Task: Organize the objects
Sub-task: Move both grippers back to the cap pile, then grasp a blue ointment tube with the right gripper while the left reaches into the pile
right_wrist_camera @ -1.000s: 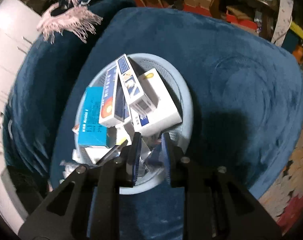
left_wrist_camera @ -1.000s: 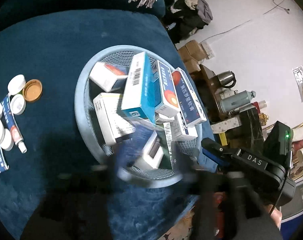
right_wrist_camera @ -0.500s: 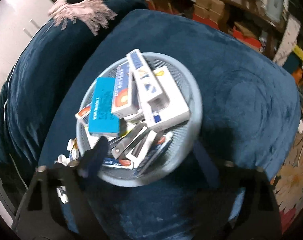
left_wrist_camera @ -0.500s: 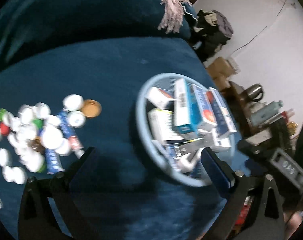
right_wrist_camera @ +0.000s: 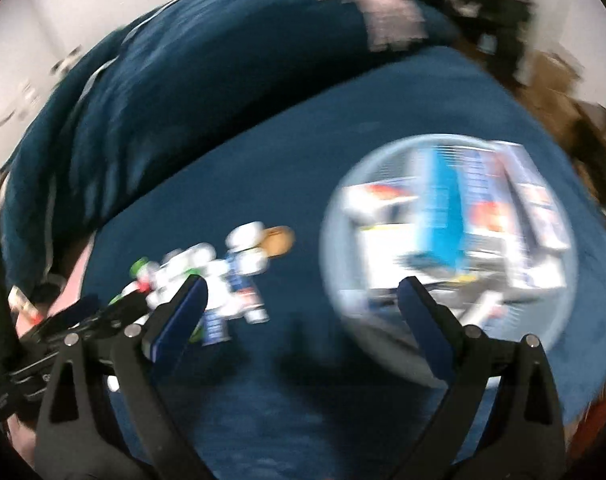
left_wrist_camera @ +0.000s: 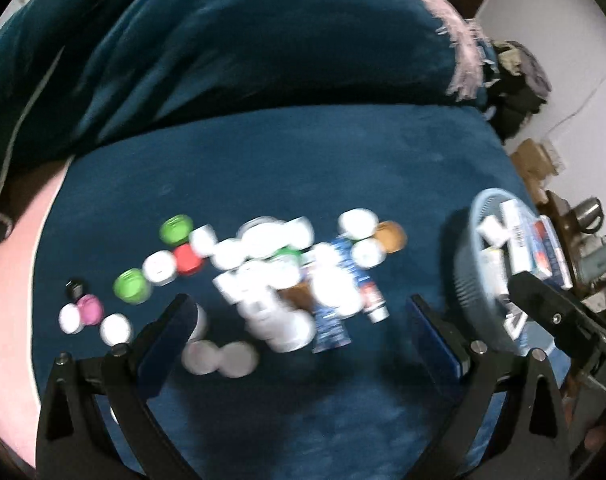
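A pile of white, green, red and pink bottle caps (left_wrist_camera: 263, 236) and blue-and-white tubes (left_wrist_camera: 355, 276) lies on the dark blue velvet cushion (left_wrist_camera: 303, 160). A brown cap (left_wrist_camera: 391, 236) sits at the pile's right end. My left gripper (left_wrist_camera: 299, 308) hangs open above the pile with nothing between its fingers. At the right stands a pale blue mesh basket (left_wrist_camera: 463, 264) full of medicine boxes (right_wrist_camera: 439, 208). My right gripper (right_wrist_camera: 303, 286) hovers between the pile and the basket (right_wrist_camera: 331, 216); its jaws are opening and hold nothing. Both views are blurred.
A dark blue backrest cushion (left_wrist_camera: 223, 40) with a pink fringed cloth (left_wrist_camera: 459, 52) rises behind. A pink surface (left_wrist_camera: 7, 280) borders the cushion's left edge. Cardboard boxes (left_wrist_camera: 535, 156), a kettle (left_wrist_camera: 587, 208) and clutter stand beyond the basket on the right.
Both grippers swung left from over the basket toward the cap pile. The right gripper, shut inside the basket a second ago, has opened wide and left a box there. The left jaws widened.
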